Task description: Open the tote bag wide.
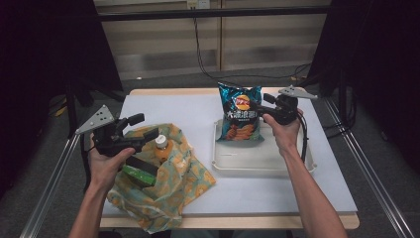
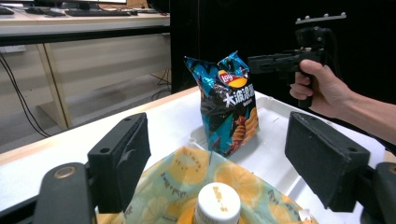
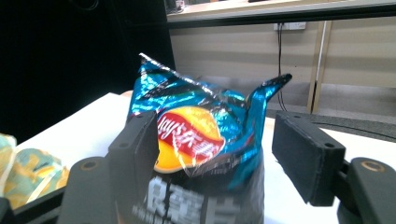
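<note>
Right gripper view: your right tool has its jaws spread, the crinkled blue chip bag between them, pads off it. Bag stands upright in the white tray on the desk. Left tool open above the orange-print cloth bag.

Bright tabletop, dark surroundings, slight softness

Left gripper at centre-left of the high view, held level, jaws spread wide. Right gripper at upper right of centre, pointing toward frame left, jaws parted, pads clear.
</note>
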`<state>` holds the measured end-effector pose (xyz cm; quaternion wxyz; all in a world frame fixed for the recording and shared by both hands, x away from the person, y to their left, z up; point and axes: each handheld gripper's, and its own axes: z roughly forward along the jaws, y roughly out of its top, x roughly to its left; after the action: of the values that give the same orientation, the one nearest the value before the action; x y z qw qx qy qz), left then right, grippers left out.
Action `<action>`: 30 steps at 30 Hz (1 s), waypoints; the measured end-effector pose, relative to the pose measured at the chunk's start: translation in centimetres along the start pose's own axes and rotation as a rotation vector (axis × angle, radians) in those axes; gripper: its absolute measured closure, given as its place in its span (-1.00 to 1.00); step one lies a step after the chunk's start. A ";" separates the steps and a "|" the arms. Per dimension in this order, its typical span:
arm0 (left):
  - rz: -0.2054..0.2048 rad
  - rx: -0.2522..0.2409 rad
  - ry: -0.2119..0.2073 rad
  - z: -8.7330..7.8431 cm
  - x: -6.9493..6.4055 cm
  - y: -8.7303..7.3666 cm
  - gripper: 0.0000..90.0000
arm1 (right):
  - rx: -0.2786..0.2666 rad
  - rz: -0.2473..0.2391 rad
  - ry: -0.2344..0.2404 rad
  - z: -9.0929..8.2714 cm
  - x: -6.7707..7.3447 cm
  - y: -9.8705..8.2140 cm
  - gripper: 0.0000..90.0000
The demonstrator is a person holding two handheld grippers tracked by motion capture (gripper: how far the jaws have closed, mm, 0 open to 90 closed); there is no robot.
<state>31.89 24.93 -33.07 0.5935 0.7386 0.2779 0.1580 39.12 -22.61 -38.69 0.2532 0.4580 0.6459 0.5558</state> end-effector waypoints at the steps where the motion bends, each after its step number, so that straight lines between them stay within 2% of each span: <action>1: 0.000 0.010 0.003 -0.1 0.0 -0.1 -0.50 | -0.007 -0.004 0.004 -0.4 0.1 -0.1 -0.35; 3: 0.010 0.021 -0.018 -0.3 0.0 -0.4 -0.49 | -0.011 -0.011 0.021 -1.2 0.3 -0.2 -0.38; 5: 0.007 0.024 -0.009 -0.7 0.0 -0.7 -0.46 | -0.017 -0.022 0.049 -2.0 0.8 -0.4 -0.37; 7: 0.007 0.037 -0.007 -0.8 0.0 -1.0 -0.43 | -0.015 -0.043 0.079 -2.8 1.8 -0.6 -0.30; 8: 0.005 0.042 -0.015 -0.9 0.0 -1.1 -0.42 | -0.007 -0.051 0.083 -3.0 2.2 -0.7 -0.26; 10: 0.008 0.038 -0.014 -1.2 0.0 -1.4 -0.39 | 0.019 -0.074 0.119 -3.4 3.5 -1.1 -0.20; 12: 0.006 0.048 0.009 -1.5 -0.1 -1.6 -0.39 | 0.038 -0.090 0.161 -3.8 4.7 -1.6 -0.10; 13: -0.006 0.044 -0.003 -1.6 0.0 -1.8 -0.38 | 0.041 -0.095 0.181 -3.9 5.2 -1.9 -0.04; 16: -0.018 0.054 -0.001 -1.8 0.0 -2.5 -0.38 | 0.064 -0.112 0.241 -3.9 6.9 -2.5 0.08; 19: -0.006 0.062 0.007 -2.0 -0.2 -2.9 -0.35 | 0.095 -0.126 0.302 -3.9 8.7 -3.1 0.17; 20: 0.001 0.057 -0.010 -2.1 -0.1 -3.0 -0.33 | 0.102 -0.133 0.325 -3.9 9.3 -3.3 0.19; 21: 0.001 0.057 -0.010 -2.1 -0.1 -3.0 -0.32 | 0.102 -0.133 0.325 -3.9 9.3 -3.3 0.19; 22: 0.000 0.061 -0.018 -2.1 -0.2 -3.1 -0.32 | 0.107 -0.139 0.359 -4.1 10.5 -3.8 0.18; 24: 0.005 0.074 -0.028 -2.2 -0.3 -3.4 -0.32 | 0.105 -0.141 0.396 -4.1 11.4 -4.1 0.18; 26: 0.012 0.091 -0.018 -2.3 -0.3 -3.7 -0.33 | 0.099 -0.143 0.443 -4.2 12.5 -4.2 0.21; 29: 0.000 0.085 -0.003 -2.6 0.0 -3.9 -0.34 | 0.099 -0.150 0.458 -4.2 13.3 -4.1 0.17; 30: -0.017 0.078 -0.005 -2.9 0.3 -4.2 -0.33 | 0.102 -0.155 0.484 -4.0 14.3 -4.2 0.21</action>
<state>29.59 28.00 -36.45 0.5662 0.7593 0.2886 0.1400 28.00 -11.87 -39.08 0.1095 0.2730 0.7480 0.5950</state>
